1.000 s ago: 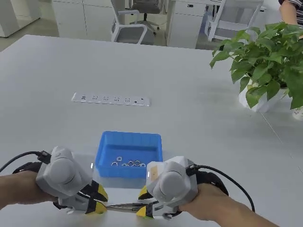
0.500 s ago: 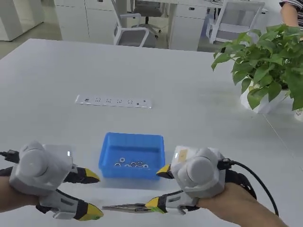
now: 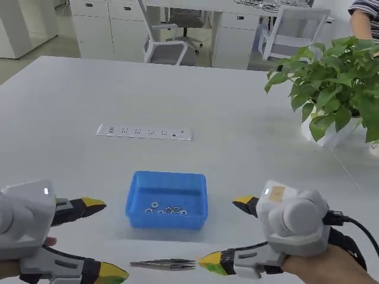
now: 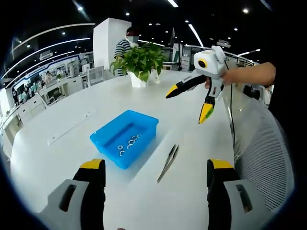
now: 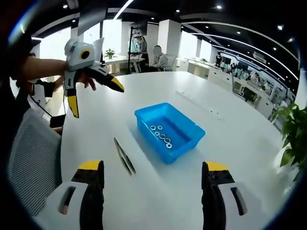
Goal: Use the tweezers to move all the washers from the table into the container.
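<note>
L gripper [image 3: 116,239], R gripper [image 3: 217,231]: jaws spread, empty. Tweezers [image 3: 163,264] flat on desk [image 3: 237,148]: prob light, thin, slick; pinch mid-length.

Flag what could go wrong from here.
The tweezers lie loose on the table between the open left gripper and right gripper; a careless swing could knock them toward the near edge. The container sits just beyond, with the washers loose inside; a bump might spill them.

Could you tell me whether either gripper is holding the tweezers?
No, the tweezers lie on the table between the open left gripper and right gripper.
</note>
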Demonstrator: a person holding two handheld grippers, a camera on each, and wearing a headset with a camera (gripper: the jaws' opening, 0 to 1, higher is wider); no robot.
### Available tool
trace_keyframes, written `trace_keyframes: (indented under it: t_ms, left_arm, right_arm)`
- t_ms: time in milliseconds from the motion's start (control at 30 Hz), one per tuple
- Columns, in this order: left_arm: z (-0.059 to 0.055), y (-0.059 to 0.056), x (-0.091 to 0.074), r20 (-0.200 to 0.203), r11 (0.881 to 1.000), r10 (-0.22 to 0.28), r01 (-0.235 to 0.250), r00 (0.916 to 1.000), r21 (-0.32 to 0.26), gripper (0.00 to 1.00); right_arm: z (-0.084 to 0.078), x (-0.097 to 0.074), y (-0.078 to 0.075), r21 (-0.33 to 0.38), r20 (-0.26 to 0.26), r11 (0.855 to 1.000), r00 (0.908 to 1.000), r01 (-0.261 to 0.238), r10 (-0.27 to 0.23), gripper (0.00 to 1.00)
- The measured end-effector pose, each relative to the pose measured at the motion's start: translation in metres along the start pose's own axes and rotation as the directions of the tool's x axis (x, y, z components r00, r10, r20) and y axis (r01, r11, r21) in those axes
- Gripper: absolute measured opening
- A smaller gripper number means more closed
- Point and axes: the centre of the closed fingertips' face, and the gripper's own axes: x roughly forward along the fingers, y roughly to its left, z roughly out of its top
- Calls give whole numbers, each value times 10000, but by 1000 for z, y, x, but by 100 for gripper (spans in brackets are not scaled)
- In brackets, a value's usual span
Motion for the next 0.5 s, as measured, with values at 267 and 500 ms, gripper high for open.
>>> trace_keyframes:
  t_ms: [267,500]
  left_arm:
    - [8,-8,-3,194,9999,109,-110,9998,43,99]
    - [7,-12,-2,197,10000,13,-14,9998,90,99]
  right_arm:
    - [0,-15,4,372,468,9991,9986,220,-237,92]
    - [-4,-21,11,475,603,9987,9979,205,-233,100]
